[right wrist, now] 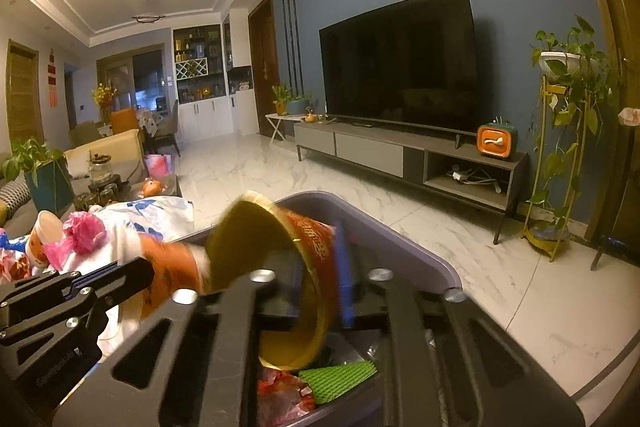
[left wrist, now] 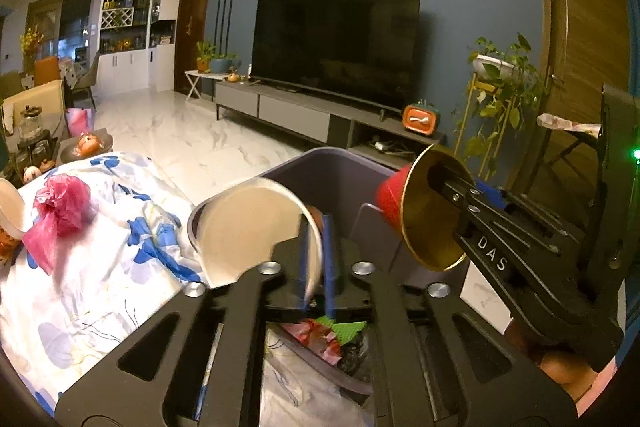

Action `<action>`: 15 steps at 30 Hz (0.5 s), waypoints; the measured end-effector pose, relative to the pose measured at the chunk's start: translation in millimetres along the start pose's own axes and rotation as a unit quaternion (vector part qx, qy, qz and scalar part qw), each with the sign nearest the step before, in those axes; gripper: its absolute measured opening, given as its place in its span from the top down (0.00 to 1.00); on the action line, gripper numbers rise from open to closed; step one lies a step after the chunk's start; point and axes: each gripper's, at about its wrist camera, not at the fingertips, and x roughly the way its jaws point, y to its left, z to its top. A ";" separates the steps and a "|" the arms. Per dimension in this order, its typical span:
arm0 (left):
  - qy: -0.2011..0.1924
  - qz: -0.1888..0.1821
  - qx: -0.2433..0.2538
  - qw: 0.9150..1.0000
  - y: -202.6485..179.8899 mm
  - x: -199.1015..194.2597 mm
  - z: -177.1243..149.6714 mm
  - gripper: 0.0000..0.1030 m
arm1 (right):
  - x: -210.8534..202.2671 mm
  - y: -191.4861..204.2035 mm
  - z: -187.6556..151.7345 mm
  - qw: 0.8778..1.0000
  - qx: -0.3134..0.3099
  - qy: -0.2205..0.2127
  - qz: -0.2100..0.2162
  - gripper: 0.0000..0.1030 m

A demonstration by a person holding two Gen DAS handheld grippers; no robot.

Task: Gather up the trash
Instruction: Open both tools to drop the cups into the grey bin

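Left claw loosely spread around white cup rim, right claw spread around red cup, both above bin.

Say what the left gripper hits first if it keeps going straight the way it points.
Likely the far inner wall of the grey trash bin. The left gripper points over the bin's opening with the white-lined paper cup between its jaws; nothing else shows ahead, though depth is hard to judge.
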 end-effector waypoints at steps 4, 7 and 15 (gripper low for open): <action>-0.007 0.000 -0.018 1.000 7.1 -2.6 -0.9 0.56 | 1.7 -1.9 -0.6 1.000 0.002 0.001 -0.001 0.70; -0.016 0.005 -0.033 0.999 15.0 -9.5 -1.1 0.49 | 1.9 -3.0 -1.5 1.000 0.004 0.003 0.000 0.62; -0.041 0.061 -0.059 0.995 34.7 -46.5 -9.4 0.22 | -12.2 0.9 -1.5 1.000 0.003 -0.013 0.010 0.45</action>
